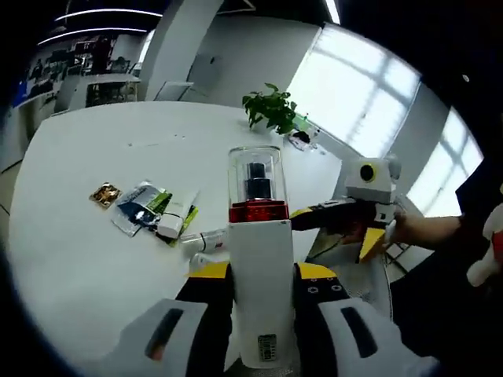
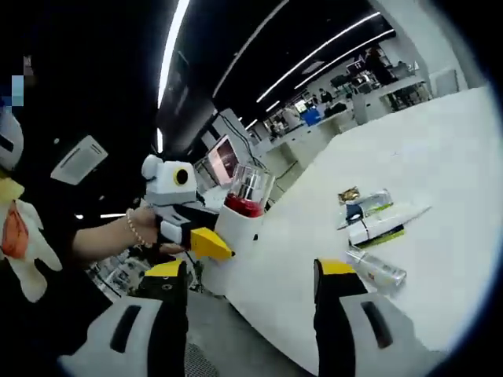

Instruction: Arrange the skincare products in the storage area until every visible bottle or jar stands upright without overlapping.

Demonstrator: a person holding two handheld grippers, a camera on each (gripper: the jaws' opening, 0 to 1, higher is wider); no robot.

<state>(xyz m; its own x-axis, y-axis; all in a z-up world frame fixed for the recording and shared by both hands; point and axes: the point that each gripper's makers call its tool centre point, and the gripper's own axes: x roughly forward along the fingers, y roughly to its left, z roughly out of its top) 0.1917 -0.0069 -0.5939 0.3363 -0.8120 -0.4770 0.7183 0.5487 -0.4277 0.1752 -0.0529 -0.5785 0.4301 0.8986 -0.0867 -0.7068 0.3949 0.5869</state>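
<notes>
While the tall white bottle (image 1: pixel 261 290) with the red collar and clear dome cap stands upright, it is clamped between the two jaws of the left tool (image 1: pixel 261 314), which press on its lower body from either side. In the right gripper view the same bottle (image 2: pixel 240 216) appears ahead and to the left of the right tool (image 2: pixel 251 302), whose jaws stand well apart with nothing between them.

Beyond the held bottle, to the left of the left tool, a loose group lies flat on the white worktop (image 1: pixel 78 236): a white tube (image 1: pixel 177 216), some sachets (image 1: pixel 141 206) overlapping one another, and a small brown packet (image 1: pixel 104 193) just beside them. A clear slim bottle (image 1: pixel 206 240) lies on its side near the held bottle, partly hidden behind it. From the right tool, that clear bottle (image 2: pixel 376 271) lies just ahead of the right-hand jaw, with the tube and sachets beyond it.

The right tool (image 1: pixel 346 210) enters the left gripper view from the right, carried by a hand (image 1: pixel 413 228). A potted plant (image 1: pixel 273 110) stands at the far edge of the worktop.
</notes>
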